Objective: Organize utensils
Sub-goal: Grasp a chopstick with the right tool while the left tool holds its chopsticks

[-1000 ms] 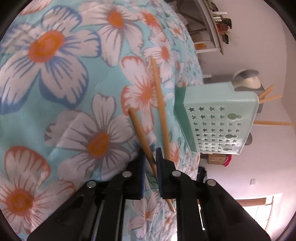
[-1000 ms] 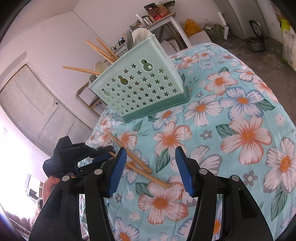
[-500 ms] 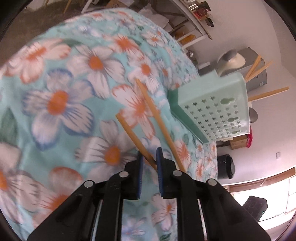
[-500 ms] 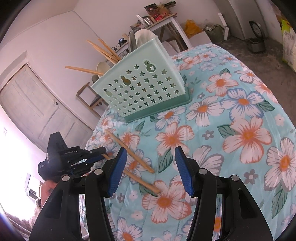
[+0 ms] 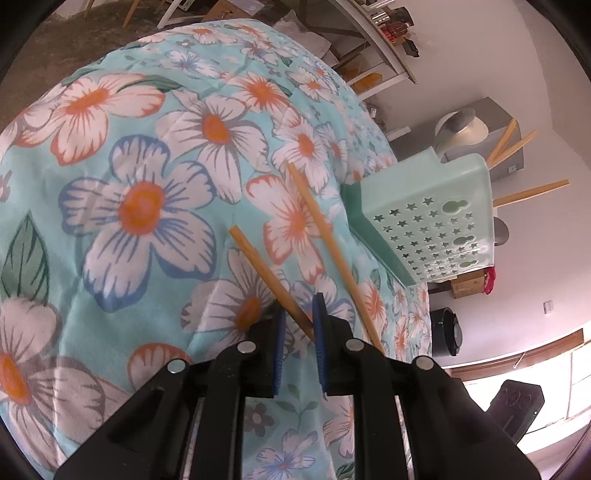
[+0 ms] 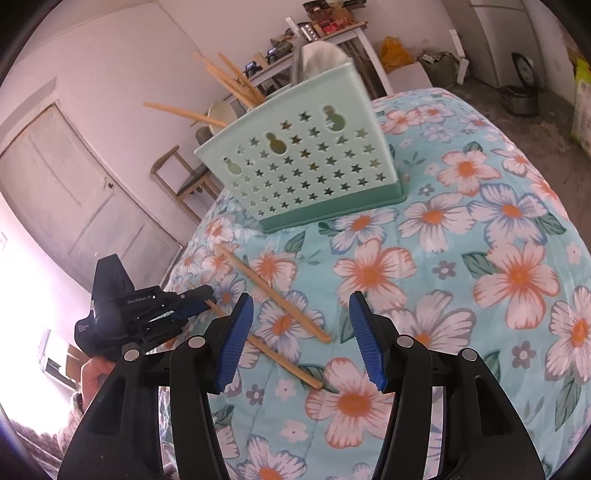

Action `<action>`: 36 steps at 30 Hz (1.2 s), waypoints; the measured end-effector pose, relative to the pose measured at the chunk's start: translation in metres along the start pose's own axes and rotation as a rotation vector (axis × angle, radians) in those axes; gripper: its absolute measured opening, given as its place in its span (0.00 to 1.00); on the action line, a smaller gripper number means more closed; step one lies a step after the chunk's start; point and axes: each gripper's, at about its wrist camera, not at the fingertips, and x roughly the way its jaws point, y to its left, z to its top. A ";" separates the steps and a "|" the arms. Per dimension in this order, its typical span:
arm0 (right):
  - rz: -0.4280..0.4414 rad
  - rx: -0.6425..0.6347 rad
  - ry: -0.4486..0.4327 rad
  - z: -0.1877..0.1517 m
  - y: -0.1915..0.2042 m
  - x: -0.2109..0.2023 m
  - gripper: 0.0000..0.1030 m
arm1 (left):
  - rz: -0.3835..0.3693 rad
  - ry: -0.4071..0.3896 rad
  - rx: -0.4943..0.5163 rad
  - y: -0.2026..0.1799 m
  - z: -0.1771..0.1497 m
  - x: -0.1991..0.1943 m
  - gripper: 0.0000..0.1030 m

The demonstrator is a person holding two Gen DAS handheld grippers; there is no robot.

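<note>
My left gripper is shut on a wooden chopstick and holds one end of it above the floral cloth. In the right wrist view the left gripper grips that chopstick at the table's left. A second chopstick lies on the cloth beside it, also in the right wrist view. A mint-green utensil basket with star holes stands farther back and holds several chopsticks. My right gripper is open and empty, above the cloth near the chopsticks.
The table is covered by a turquoise floral cloth. Behind it are a white door, a wooden chair and a cluttered shelf table. The cloth's left edge drops off near the left gripper.
My left gripper has lifted and pulled back with the chopstick, whose far end has risen off the cloth. The right gripper has stayed open and barely moved.
</note>
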 end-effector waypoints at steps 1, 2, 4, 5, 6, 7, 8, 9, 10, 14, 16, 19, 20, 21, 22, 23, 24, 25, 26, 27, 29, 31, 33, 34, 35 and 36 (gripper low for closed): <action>-0.002 -0.009 0.007 0.001 0.003 0.002 0.52 | -0.004 -0.001 0.002 0.001 -0.001 0.000 0.13; -0.005 -0.020 0.015 0.002 0.007 0.005 0.51 | -0.008 -0.003 0.004 0.002 -0.001 -0.001 0.13; -0.015 -0.044 0.029 0.004 0.014 0.009 0.51 | -0.015 -0.009 0.011 0.003 -0.002 -0.002 0.13; -0.023 -0.064 0.036 0.006 0.019 0.012 0.52 | -0.016 -0.014 0.016 0.004 -0.002 -0.002 0.13; -0.027 -0.080 0.040 0.007 0.022 0.014 0.52 | -0.015 -0.019 0.023 0.003 -0.004 -0.002 0.14; -0.030 -0.094 0.044 0.009 0.026 0.016 0.52 | -0.012 -0.024 0.032 0.002 -0.004 -0.001 0.14; -0.030 -0.107 0.050 0.011 0.030 0.018 0.52 | -0.007 -0.029 0.043 0.001 -0.005 -0.001 0.14; -0.028 -0.125 0.057 0.014 0.035 0.021 0.52 | 0.000 -0.035 0.056 0.000 -0.007 -0.002 0.14; -0.025 -0.145 0.063 0.017 0.039 0.023 0.52 | 0.004 -0.039 0.061 -0.002 -0.008 -0.002 0.14; -0.007 -0.244 0.097 0.031 0.059 0.037 0.55 | 0.023 -0.070 0.078 -0.007 -0.014 -0.005 0.15; 0.020 -0.305 0.133 0.040 0.070 0.052 0.55 | 0.036 -0.093 0.094 -0.008 -0.018 -0.007 0.15; 0.022 -0.383 0.195 0.051 0.084 0.080 0.55 | 0.048 -0.120 0.105 -0.008 -0.023 -0.010 0.15; 0.025 -0.405 0.214 0.053 0.088 0.089 0.54 | 0.051 -0.127 0.107 -0.008 -0.025 -0.011 0.15; 0.027 -0.434 0.230 0.056 0.094 0.098 0.52 | 0.052 -0.131 0.107 -0.008 -0.026 -0.011 0.15; 0.024 -0.455 0.238 0.056 0.098 0.104 0.51 | 0.052 -0.136 0.106 -0.007 -0.027 -0.012 0.15; 0.019 -0.492 0.252 0.057 0.105 0.113 0.49 | 0.052 -0.141 0.106 -0.007 -0.027 -0.013 0.15; 0.016 -0.529 0.263 0.058 0.112 0.122 0.47 | 0.051 -0.146 0.107 -0.006 -0.028 -0.013 0.15; 0.016 -0.558 0.270 0.058 0.118 0.129 0.46 | 0.050 -0.148 0.106 -0.006 -0.029 -0.014 0.15; 0.017 -0.582 0.280 0.058 0.122 0.135 0.45 | 0.048 -0.151 0.105 -0.005 -0.029 -0.014 0.15; 0.016 -0.599 0.288 0.058 0.125 0.142 0.43 | 0.047 -0.155 0.104 -0.005 -0.030 -0.014 0.15; 0.007 -0.644 0.311 0.058 0.134 0.158 0.39 | 0.046 -0.159 0.106 -0.004 -0.030 -0.014 0.15; -0.012 -0.688 0.332 0.056 0.141 0.174 0.36 | 0.044 -0.162 0.104 -0.003 -0.031 -0.015 0.15; -0.034 -0.708 0.343 0.056 0.144 0.189 0.36 | 0.045 -0.166 0.105 -0.003 -0.032 -0.015 0.15; -0.044 -0.716 0.347 0.054 0.144 0.193 0.35 | 0.045 -0.167 0.104 -0.003 -0.033 -0.015 0.15; -0.060 -0.729 0.356 0.052 0.144 0.199 0.34 | 0.045 -0.167 0.104 -0.003 -0.033 -0.015 0.15; -0.067 -0.736 0.363 0.051 0.143 0.203 0.30 | 0.045 -0.168 0.104 -0.004 -0.033 -0.015 0.15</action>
